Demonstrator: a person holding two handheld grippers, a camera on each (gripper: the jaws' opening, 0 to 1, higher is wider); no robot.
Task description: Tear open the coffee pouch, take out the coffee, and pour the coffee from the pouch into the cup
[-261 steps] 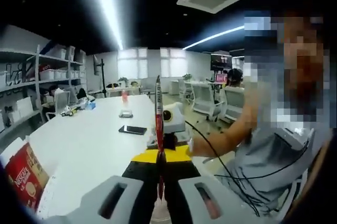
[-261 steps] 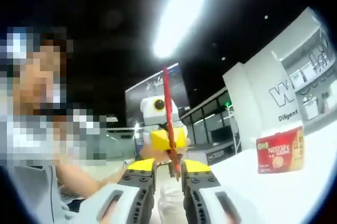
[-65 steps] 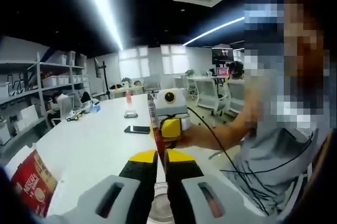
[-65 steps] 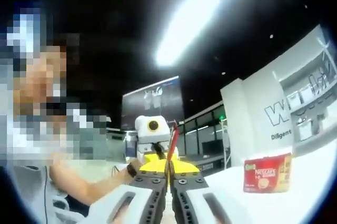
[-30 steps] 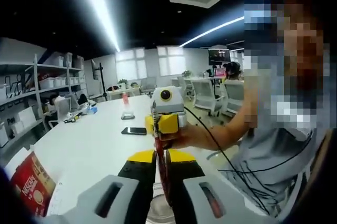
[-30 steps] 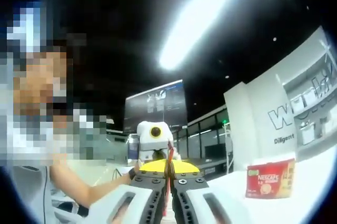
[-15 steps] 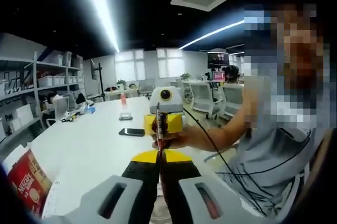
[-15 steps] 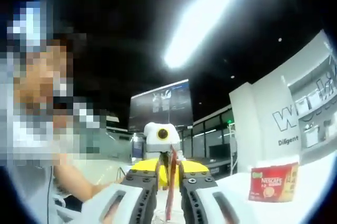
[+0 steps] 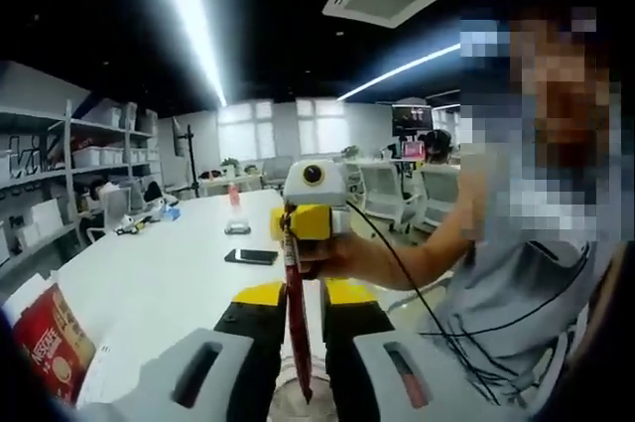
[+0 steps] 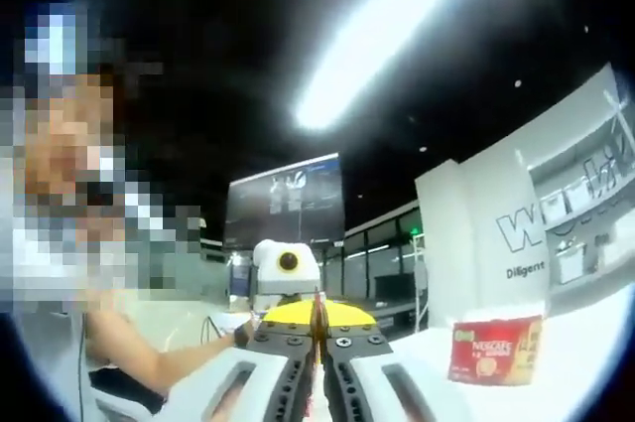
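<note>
The thin red coffee stick pouch [image 9: 294, 328] stands edge-on in the left gripper view, its long axis running from 6 o'clock up to 12 o'clock between the 2 yellow-tipped jaws of the left tool [image 9: 296, 295]. Those jaws sit slightly apart, a narrow gap either side of the pouch, so whether they touch it cannot be told. The pouch's upper end reaches the yellow jaws of the right tool [image 9: 294, 225], held in a person's hand [image 9: 342, 257] just beyond. Below the pouch's lower end, at 6 o'clock, a clear cup rim [image 9: 288, 400] shows between the jaws.

On the white table [image 9: 149, 283], a red Nescafé box [image 9: 50, 345] lies at 8 o'clock, and a black phone [image 9: 250, 256] lies farther off at 11 o'clock.

In the right gripper view, the right tool [image 10: 317, 321] is closed tight on the pouch [image 10: 317, 311], whose red edge pokes up at 12 o'clock. The left tool [image 10: 288, 278] faces it beyond; the Nescafé box [image 10: 494, 351] stands at 3 o'clock.
</note>
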